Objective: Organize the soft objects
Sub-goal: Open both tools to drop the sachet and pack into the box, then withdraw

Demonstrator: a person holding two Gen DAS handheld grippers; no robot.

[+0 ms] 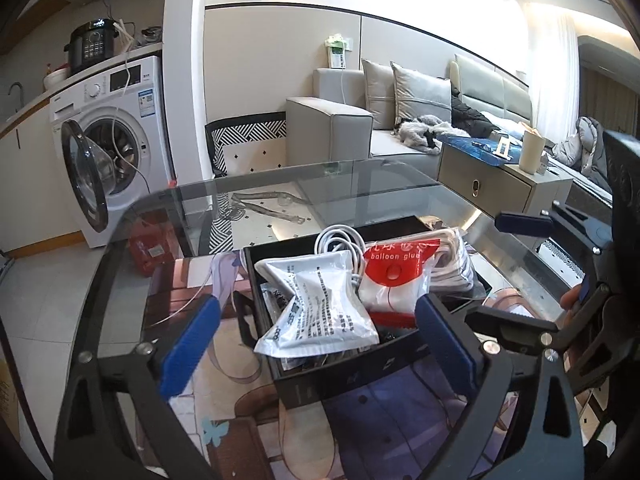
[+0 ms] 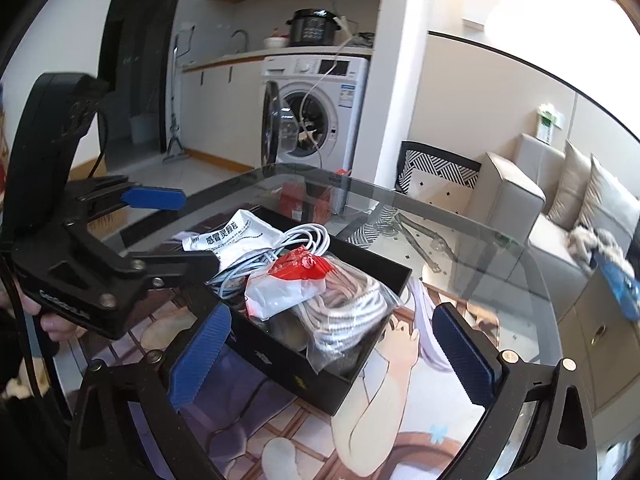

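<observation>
**Both tongs wide over the packed box**

Black box (image 1: 320, 376) sits on the glass counter (image 1: 360, 184), over a printed mat (image 2: 400, 420). Box is full.

Contents, left wrist view: white pouch (image 1: 316, 308) with black print lies on top at the near left, overhanging the box's near wall. Red-and-white "balloon glue" packet (image 1: 394, 276) just right of it, touching. Coiled white cable (image 1: 336, 240) behind both. Clear bag of white cord (image 1: 452, 256) at the far right side.

Right wrist view: cord bag (image 2: 344, 312) bulges over the near corner; red packet (image 2: 296, 276) rests against it; pouch (image 2: 236, 240) at the far end; cable (image 2: 296, 244) between.

Left tongs (image 1: 316, 344): spread wide, blue pads either side of the box's near end, nothing gripped. Pads clear of the pouch.

Right tongs (image 2: 332, 352): spread wide, framing the cord bag's corner of the box, nothing gripped.

Each tool shows in the other's view. A fingertip (image 1: 570, 298) is visible on the right tool's handle.

Background: washer (image 1: 116, 136) with door open, grey sofa (image 1: 360, 120).
</observation>
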